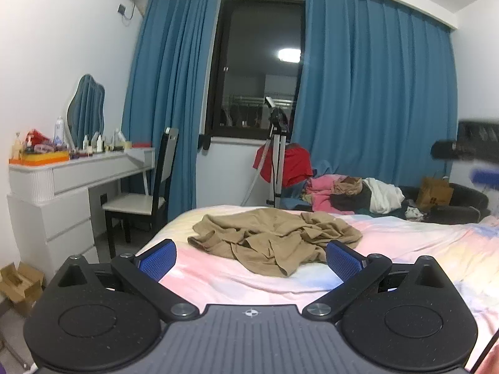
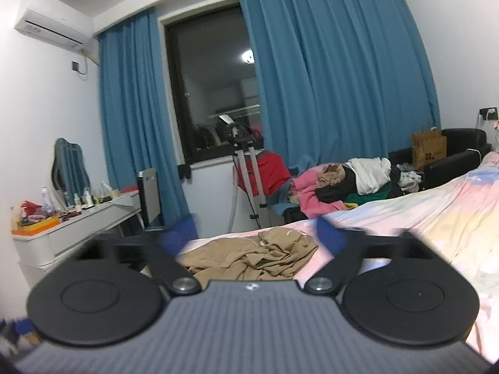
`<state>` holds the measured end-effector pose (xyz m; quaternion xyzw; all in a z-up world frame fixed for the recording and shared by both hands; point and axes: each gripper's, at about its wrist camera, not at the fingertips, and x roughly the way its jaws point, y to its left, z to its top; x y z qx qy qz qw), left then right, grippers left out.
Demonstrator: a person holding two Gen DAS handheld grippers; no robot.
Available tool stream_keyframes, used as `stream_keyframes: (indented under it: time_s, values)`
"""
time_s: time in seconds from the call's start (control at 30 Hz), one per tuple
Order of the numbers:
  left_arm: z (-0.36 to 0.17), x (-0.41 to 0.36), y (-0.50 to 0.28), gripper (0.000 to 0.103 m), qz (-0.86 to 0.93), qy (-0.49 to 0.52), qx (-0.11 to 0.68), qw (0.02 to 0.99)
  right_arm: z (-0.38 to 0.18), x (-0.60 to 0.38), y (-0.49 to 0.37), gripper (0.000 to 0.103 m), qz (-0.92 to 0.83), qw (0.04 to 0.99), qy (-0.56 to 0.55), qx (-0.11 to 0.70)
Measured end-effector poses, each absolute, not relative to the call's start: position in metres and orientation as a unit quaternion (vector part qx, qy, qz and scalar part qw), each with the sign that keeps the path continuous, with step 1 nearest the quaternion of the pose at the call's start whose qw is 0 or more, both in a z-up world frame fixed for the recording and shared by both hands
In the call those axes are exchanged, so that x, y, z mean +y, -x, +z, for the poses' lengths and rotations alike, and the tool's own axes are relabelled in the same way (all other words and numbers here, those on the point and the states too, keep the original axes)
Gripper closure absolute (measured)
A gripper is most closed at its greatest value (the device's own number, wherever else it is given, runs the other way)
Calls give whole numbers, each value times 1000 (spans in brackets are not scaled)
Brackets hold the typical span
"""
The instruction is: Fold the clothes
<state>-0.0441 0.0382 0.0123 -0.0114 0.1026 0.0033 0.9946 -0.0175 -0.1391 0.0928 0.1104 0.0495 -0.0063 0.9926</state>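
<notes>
A crumpled tan garment (image 1: 271, 240) lies in a heap on the bed with the pastel sheet (image 1: 405, 249). My left gripper (image 1: 249, 257) is open and empty, held just short of the garment's near edge. The garment also shows in the right wrist view (image 2: 249, 257), right in front of my right gripper (image 2: 255, 238), which is open and empty with blurred blue pads (image 2: 329, 238). The right gripper also shows as a dark blur at the right edge of the left wrist view (image 1: 467, 152).
A pile of mixed clothes (image 1: 349, 191) lies on a dark sofa (image 1: 461, 199) beyond the bed, with a paper bag (image 1: 435, 191). A tripod (image 1: 276, 155) stands by the window. A white dressing table (image 1: 78, 174) and chair (image 1: 146, 193) stand at the left.
</notes>
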Motion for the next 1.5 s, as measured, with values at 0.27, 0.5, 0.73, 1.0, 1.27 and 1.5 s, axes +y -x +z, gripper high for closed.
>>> stream_keyframes:
  time_s: [0.27,0.5,0.73,1.0,1.27,1.5]
  values:
    - [-5,22,-86,1,-14,-25,149,988,68,-145,-32,81,-5,994,-88,66]
    - [-30,-1,-253,4,-44,-110,188,975,-11,-194,-82,81,-23,977,-143,158]
    - [-89,-23,-391,11,-103,-172,231,952,-57,-211,-143,80,12,957,-208,204]
    - [-99,-27,-439,96,-170,-136,243,945,-97,-221,-188,80,27,941,-227,248]
    - [-34,-11,-342,102,-182,-80,179,963,-78,-217,-169,80,28,954,-208,216]
    - [25,18,-205,102,-221,-10,126,967,-43,-208,-131,80,35,969,-181,162]
